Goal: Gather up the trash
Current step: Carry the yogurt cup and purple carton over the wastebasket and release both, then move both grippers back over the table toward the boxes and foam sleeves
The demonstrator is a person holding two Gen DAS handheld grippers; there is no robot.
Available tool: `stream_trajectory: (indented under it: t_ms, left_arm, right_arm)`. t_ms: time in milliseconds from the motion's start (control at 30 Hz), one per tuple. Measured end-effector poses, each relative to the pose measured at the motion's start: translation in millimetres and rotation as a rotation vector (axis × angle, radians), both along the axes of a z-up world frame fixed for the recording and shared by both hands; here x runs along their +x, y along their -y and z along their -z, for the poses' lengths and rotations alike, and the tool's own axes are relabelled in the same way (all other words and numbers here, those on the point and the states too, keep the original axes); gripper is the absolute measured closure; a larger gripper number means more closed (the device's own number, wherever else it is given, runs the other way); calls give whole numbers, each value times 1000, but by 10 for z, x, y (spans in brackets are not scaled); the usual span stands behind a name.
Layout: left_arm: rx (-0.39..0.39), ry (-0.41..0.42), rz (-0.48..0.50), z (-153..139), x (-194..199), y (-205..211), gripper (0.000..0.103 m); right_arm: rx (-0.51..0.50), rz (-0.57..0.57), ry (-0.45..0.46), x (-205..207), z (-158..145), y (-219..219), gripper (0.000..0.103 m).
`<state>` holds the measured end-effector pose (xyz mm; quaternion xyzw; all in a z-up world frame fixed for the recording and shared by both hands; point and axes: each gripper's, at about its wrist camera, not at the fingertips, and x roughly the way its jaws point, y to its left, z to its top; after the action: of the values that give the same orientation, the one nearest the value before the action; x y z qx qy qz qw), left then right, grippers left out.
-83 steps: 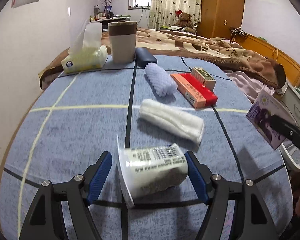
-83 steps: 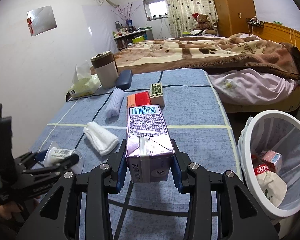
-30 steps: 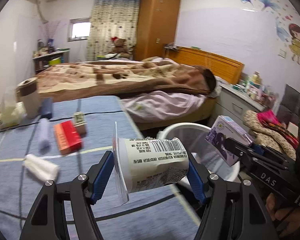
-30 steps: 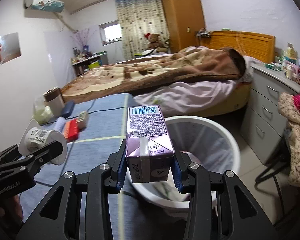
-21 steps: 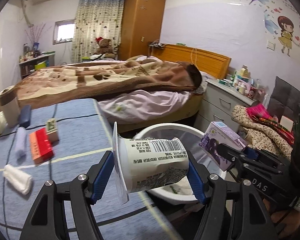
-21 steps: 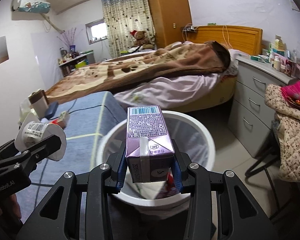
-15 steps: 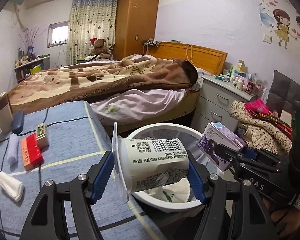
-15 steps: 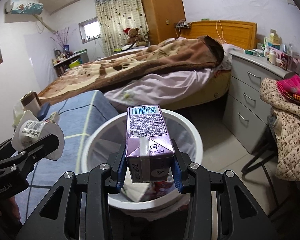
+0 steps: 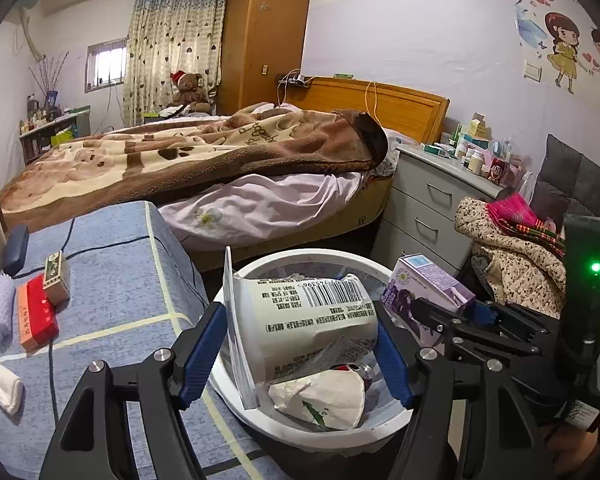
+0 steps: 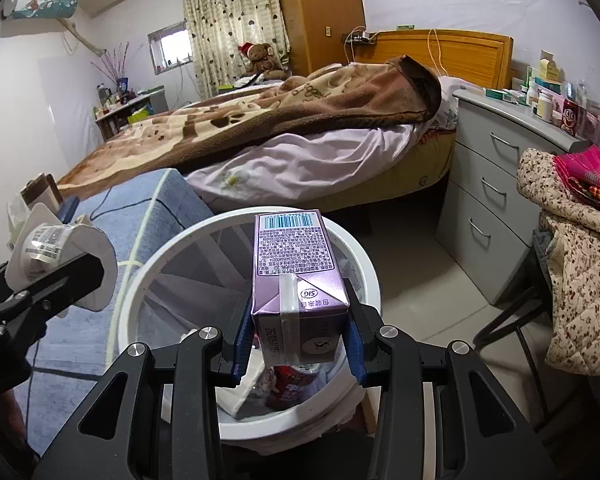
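Observation:
My left gripper [image 9: 296, 344] is shut on a white yogurt cup [image 9: 304, 320] with a barcode, held on its side over the white trash bin [image 9: 292, 426]. My right gripper [image 10: 298, 336] is shut on a purple milk carton [image 10: 296, 276], held over the same bin [image 10: 364, 264]. The carton also shows in the left wrist view [image 9: 424, 288], and the cup in the right wrist view [image 10: 52, 240]. The bin holds a crumpled white wrapper [image 9: 320, 398] and a red can [image 10: 296, 384].
The blue table [image 9: 112, 264] at left carries a red box [image 9: 36, 316], a small green box [image 9: 56, 276], a white rolled cloth [image 9: 0, 384] and a purple roll [image 9: 4, 308]. A bed [image 9: 220, 168] lies behind; grey drawers [image 10: 496, 184] and a chair with clothes [image 10: 580, 248] stand right.
Both grippers have swung from the table to above the trash bin, still holding the cup and the carton. The bin now sits directly below both.

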<state>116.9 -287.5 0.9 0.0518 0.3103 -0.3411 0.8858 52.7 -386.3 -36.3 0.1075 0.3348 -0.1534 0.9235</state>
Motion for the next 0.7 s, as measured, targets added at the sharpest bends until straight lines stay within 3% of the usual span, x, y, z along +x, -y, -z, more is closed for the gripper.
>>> stream_trajectory:
  t_ms: [133,267,700]
  left_arm:
    - [5,6,-9,29,21,9,28]
    - [-1,-6,-8,49,40,2,27]
    - [-14,-7,-40,9,17,-215,27]
  right_arm:
    - [11,4,-6,22,28,40,63]
    - [18,11,-9,28,42,69,40]
    - [27,19,37,-31,-52,8,40]
